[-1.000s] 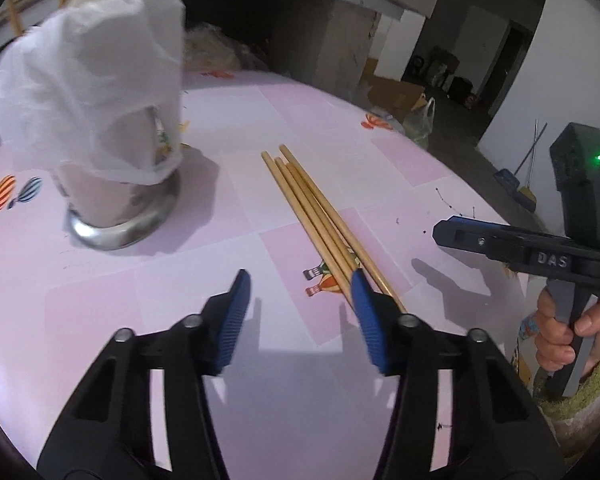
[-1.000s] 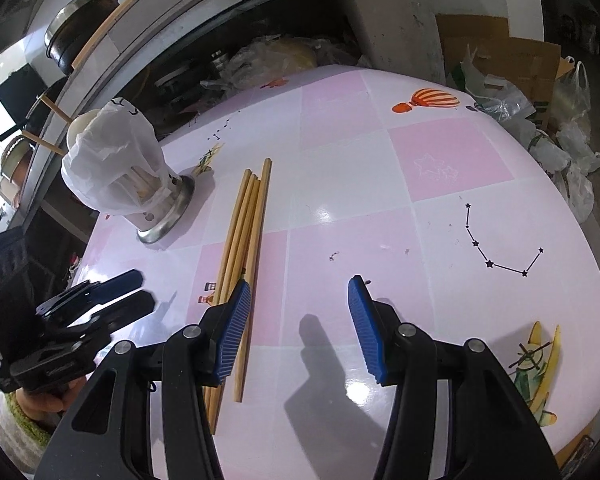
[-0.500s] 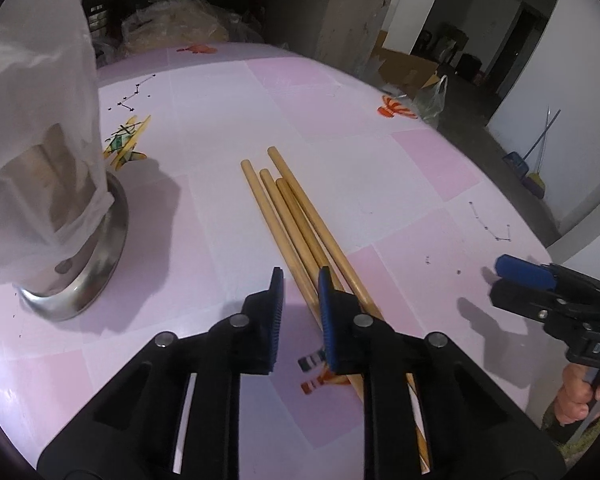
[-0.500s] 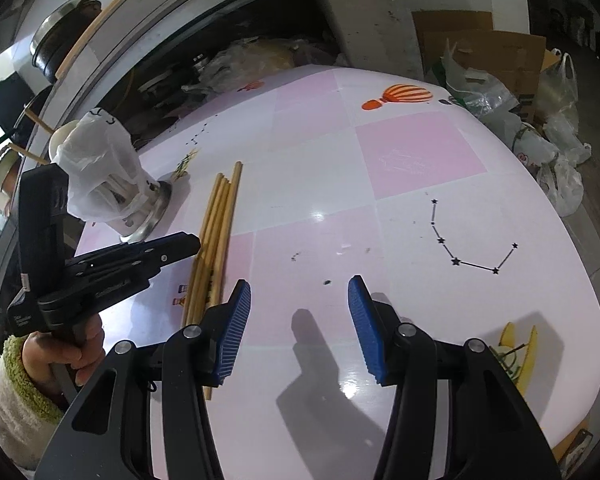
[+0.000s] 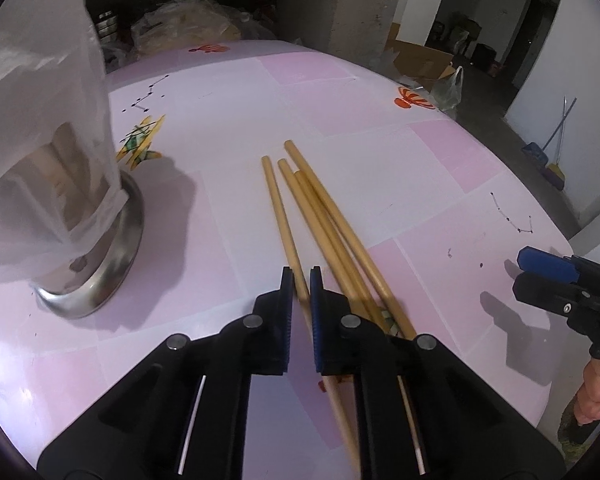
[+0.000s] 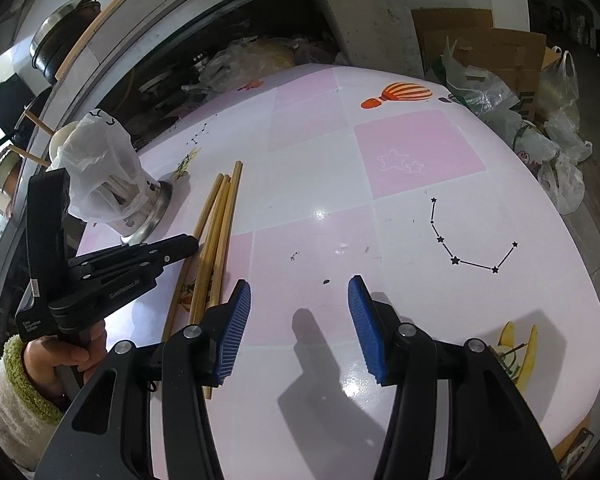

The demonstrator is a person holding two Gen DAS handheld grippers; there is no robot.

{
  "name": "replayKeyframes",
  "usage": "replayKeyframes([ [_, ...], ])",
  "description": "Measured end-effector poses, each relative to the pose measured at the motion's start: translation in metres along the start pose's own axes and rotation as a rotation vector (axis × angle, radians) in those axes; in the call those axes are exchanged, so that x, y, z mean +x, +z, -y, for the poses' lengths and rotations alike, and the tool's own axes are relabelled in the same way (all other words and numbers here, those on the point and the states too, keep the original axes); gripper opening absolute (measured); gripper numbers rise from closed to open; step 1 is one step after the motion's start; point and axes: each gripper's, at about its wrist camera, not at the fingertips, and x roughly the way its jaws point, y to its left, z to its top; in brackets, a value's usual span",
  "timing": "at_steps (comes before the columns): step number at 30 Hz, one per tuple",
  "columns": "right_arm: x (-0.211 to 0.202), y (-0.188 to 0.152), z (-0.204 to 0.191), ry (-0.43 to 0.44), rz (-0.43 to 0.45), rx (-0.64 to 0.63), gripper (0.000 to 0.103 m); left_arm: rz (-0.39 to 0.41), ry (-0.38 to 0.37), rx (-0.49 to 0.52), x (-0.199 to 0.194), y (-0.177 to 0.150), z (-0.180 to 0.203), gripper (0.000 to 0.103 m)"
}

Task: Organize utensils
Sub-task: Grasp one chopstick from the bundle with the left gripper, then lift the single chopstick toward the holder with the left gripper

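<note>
Left tongs point(image 5: 299, 280) tilted down, clamping chopstick point(image 5: 278, 208)

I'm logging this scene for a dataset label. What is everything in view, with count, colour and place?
chopsticks: four, tan wood, lying side by side on the middle of the table; the leftmost is pinched by the left gripper
utensil holder: one, shiny metal, covered by a white plastic bag, standing on the table left of the chopsticks
table: one, pink and white squares with balloon and star prints
cardboard boxes and plastic bags: several, brown and whitish, on the floor beyond the table
left gripper: black, blue pads, shut on one chopstick
right gripper: black, blue pads, open above bare table
hand: one, holding the left gripper, white-and-green sleeve
</note>
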Motion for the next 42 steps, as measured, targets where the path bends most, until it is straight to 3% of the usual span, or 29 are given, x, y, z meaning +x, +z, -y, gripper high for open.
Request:
replayKeyframes([
  [24,-0.003,-0.003,-0.011,0.026,0.001,-0.016,0.050,-0.074,0.048,-0.129,-0.061,-0.085,-0.033,0.005],
  [29,-0.003,-0.003,-0.014,0.028,-0.002,-0.023,0.050,-0.080,0.027,-0.128,-0.062,-0.084,-0.035,0.006],
  [33,-0.003,-0.003,-0.015,0.029,-0.003,-0.023,0.050,-0.056,0.023,-0.117,-0.066,-0.078,-0.035,0.019],
  [36,-0.002,-0.003,-0.015,0.030,-0.007,-0.024,0.050,-0.039,0.029,-0.094,-0.067,-0.069,-0.033,0.023],
  [42,0.001,-0.003,-0.018,0.031,-0.015,-0.031,0.050,-0.035,0.064,-0.061,-0.052,-0.045,-0.036,0.023],
])
